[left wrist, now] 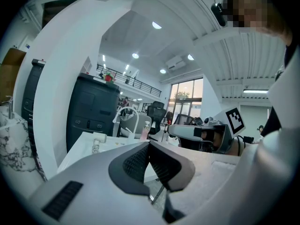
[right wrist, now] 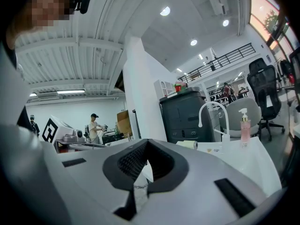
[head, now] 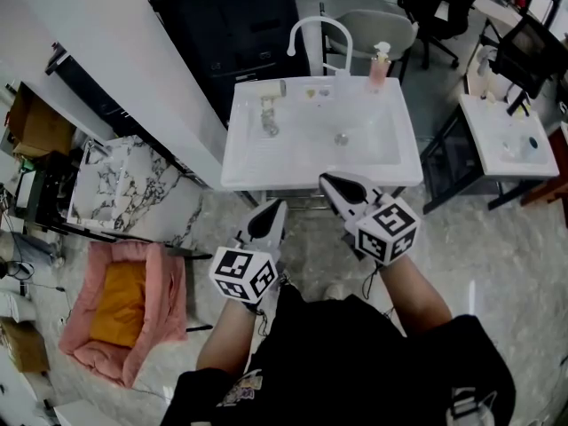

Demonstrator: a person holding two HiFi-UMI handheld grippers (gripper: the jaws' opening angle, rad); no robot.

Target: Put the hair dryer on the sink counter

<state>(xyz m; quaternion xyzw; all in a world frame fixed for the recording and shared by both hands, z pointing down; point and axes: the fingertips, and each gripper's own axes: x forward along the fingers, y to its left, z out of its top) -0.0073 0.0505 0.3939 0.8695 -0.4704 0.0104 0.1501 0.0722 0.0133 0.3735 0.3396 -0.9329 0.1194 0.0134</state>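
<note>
on the left side of the white sink counter (head: pixel 240 162), toward the back, lies the hair dryer (head: pixel 271 106), pale and small, with its handle toward the front edge. a curved white faucet (head: pixel 319 35) rises at the back of the counter, and a pink soap bottle (head: pixel 380 65) stands to the right of it. both grippers hang in front of the counter's near edge, well apart from the hair dryer. the left gripper (head: pixel 275 207) has its jaws pressed together with nothing between them. the right gripper (head: pixel 327 181), just beside the counter's front edge, is likewise closed tight and empty. a black cabinet (head: pixel 235 25) stands behind the counter on the left, and a pink cushioned bed (head: pixel 164 300) lies on the marbled floor (head: pixel 497 256) at the lower left.
</note>
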